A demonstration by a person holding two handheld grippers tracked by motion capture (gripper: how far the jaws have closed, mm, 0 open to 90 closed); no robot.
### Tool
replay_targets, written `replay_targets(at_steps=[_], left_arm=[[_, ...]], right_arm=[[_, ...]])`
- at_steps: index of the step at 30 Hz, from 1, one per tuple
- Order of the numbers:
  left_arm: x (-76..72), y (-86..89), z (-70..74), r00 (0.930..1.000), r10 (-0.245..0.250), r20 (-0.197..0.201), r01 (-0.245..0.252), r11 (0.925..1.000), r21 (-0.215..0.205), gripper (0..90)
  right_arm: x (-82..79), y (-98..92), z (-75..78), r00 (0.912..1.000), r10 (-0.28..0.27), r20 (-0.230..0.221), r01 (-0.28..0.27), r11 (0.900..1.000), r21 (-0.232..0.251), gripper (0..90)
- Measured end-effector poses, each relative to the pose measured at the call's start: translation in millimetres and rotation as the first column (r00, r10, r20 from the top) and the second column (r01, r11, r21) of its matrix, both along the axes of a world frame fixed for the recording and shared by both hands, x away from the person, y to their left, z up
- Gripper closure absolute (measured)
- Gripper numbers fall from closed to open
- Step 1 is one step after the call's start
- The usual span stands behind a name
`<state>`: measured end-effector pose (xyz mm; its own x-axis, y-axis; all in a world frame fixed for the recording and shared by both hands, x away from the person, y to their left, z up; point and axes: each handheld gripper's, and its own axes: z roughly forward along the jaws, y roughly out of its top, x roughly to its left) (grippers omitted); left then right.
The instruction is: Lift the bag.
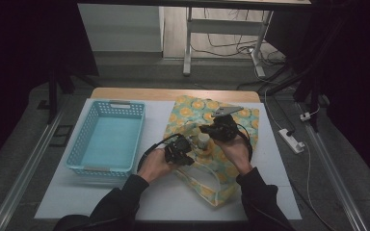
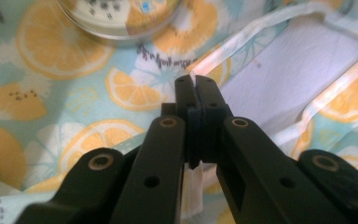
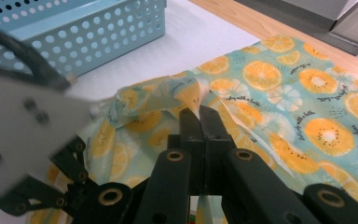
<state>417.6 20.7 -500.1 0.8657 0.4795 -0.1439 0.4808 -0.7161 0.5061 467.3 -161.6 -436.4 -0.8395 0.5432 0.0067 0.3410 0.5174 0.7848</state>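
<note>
Orange-print bag (image 1: 221,144) spread flat on the white mat (image 1: 164,197), rim pinched at two spots. Left gripper (image 2: 192,86) pressed together on a thin fold of the rim, white edge poking out above the tips; beyond those tips, a clear round jar (image 2: 121,18) resting on the fabric. Right gripper (image 3: 200,114) likewise clamped on a raised fold of the bag. Farther off past the right jaws, a blue perforated basket (image 3: 98,37), well apart from the bag.
</note>
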Motion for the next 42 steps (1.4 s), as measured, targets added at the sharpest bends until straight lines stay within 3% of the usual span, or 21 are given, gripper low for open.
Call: replay_targets(at_steps=[4,9,18,26,42], left_arm=[[-2.8,2.1,6.4,1.0000,-0.002,0.009,0.002,0.9999,-0.014,89.1],[-3.3,5.4,11.7,0.9998,0.009,-0.020,-0.009,0.9992,-0.039,89.2],[-0.8,20.7,34.2,0.9992,0.023,-0.033,-0.028,0.9893,-0.143,89.3],[0.7,24.1,49.0,0.9994,0.032,-0.015,-0.034,0.9881,-0.150,89.4],[8.1,40.0,88.7,0.9988,0.047,-0.010,-0.048,0.9677,-0.248,89.5]], right_arm=[[-1.6,2.3,0.0,0.9998,0.016,-0.008,-0.016,1.000,-0.004,90.0],[-5.0,3.6,3.5,0.9996,0.026,-0.010,-0.026,1.000,-0.004,90.0],[-9.5,4.9,12.2,0.9988,0.046,-0.016,-0.046,0.999,-0.009,90.0],[-12.7,4.1,27.0,0.9985,0.053,-0.014,-0.054,0.999,-0.009,90.0],[-17.4,3.9,49.6,0.9972,0.072,-0.018,-0.073,0.996,-0.057,90.0]])
